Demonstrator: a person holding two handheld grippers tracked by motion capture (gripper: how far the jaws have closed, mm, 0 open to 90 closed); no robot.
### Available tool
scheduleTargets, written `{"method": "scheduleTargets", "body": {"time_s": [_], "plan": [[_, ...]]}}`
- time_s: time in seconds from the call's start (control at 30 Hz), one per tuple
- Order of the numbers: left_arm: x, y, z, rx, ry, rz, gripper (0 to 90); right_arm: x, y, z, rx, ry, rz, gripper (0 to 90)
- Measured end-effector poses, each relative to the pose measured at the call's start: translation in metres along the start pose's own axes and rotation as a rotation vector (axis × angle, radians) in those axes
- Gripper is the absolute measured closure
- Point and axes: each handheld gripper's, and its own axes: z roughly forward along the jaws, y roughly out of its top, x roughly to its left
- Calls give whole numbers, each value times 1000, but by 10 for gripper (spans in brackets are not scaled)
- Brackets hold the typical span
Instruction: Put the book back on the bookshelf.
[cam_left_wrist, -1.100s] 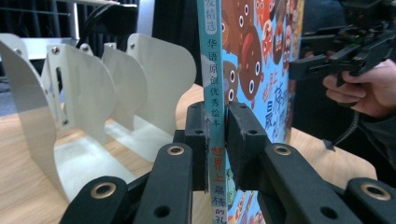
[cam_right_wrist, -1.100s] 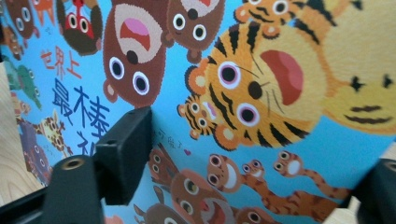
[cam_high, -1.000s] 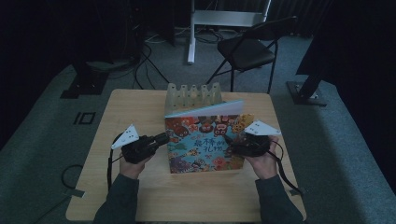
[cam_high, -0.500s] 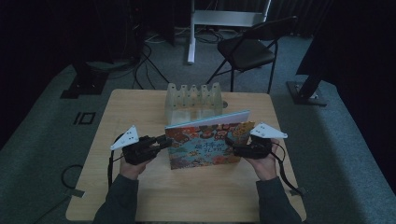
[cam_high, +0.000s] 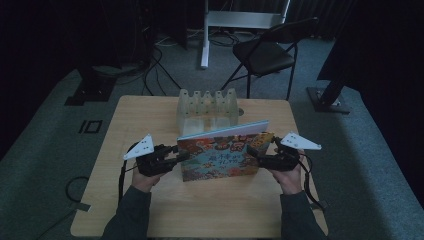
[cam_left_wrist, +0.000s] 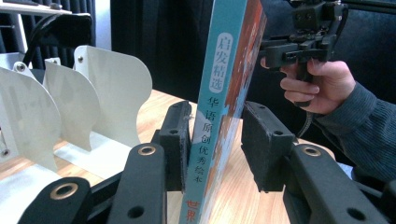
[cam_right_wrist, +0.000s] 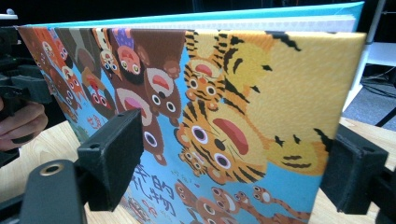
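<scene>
While the left gripper has just been opening, its jaws loose around the spine, the picture book stands on edge mid-table; the right gripper straddles its far edge, jaws wide; beyond, the white rack.

**Where our three cameras look**

From above we look forward and down on the table. Our two gripper cameras sit very near the book, one at its spine, one facing its cover. All three share the book.
</scene>
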Motion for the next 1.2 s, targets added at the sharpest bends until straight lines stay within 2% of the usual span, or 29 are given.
{"method": "scheduleTargets", "body": {"time_s": [0.17,0.77,0.9,1.2], "plan": [[0,1,1,-9,7,4,619,-1,-2,0,5,-8,1,164],[0,3,10,-17,-20,6,564,-8,-8,-7,14,-39,4,165],[-1,6,14,-4,-17,5,551,-9,-9,-8,11,-46,5,165],[0,7,16,-7,1,12,495,-9,-10,-7,23,-60,-7,165]]}}
